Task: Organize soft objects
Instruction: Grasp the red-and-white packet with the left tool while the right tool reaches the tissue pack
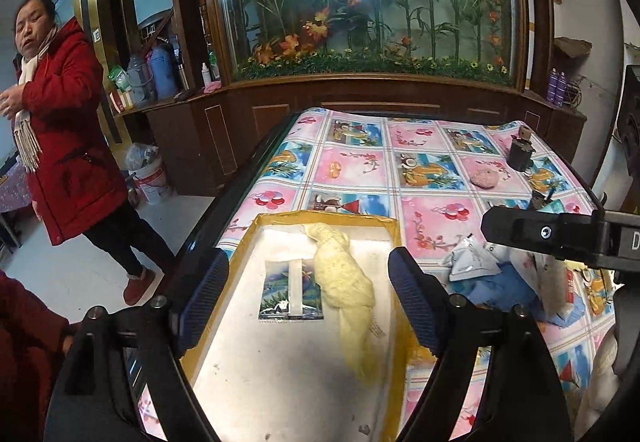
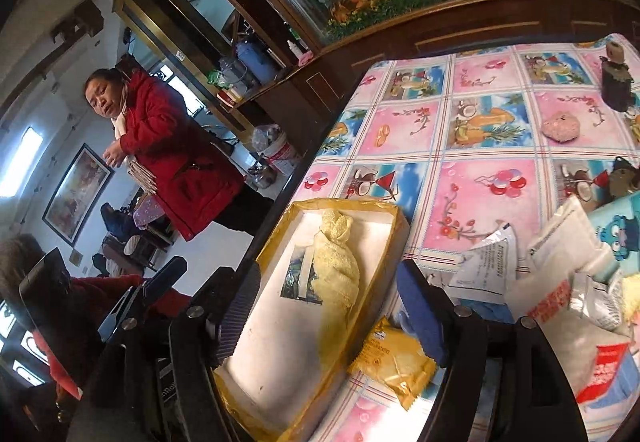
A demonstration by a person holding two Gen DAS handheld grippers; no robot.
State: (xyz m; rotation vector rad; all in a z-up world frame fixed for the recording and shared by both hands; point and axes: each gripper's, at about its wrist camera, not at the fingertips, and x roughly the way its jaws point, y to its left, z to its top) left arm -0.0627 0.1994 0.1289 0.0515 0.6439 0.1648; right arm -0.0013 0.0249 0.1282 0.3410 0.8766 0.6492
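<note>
Left tool (image 1: 308, 298): spread, empty, above box (image 1: 248, 242).
Right tool (image 2: 320, 314): spread, empty.
Yellow towel (image 1: 346, 282): lying inside box (beside printed packet (image 1: 290, 290)).
Risk: packets (image 2: 488, 266) crowd counter (image 2: 480, 129); careless reach drags neighbours.

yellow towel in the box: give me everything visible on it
The yellow towel is a pale yellow, fluffy terry-looking cloth, twisted into a long roll with a knot-like bunch at its far end. It lies flat, lengthwise, on the white floor of the shallow box, right of centre. Its left edge touches or slightly overlaps a small printed packet. Both the left gripper and right gripper are open above the box, not touching it.
</note>
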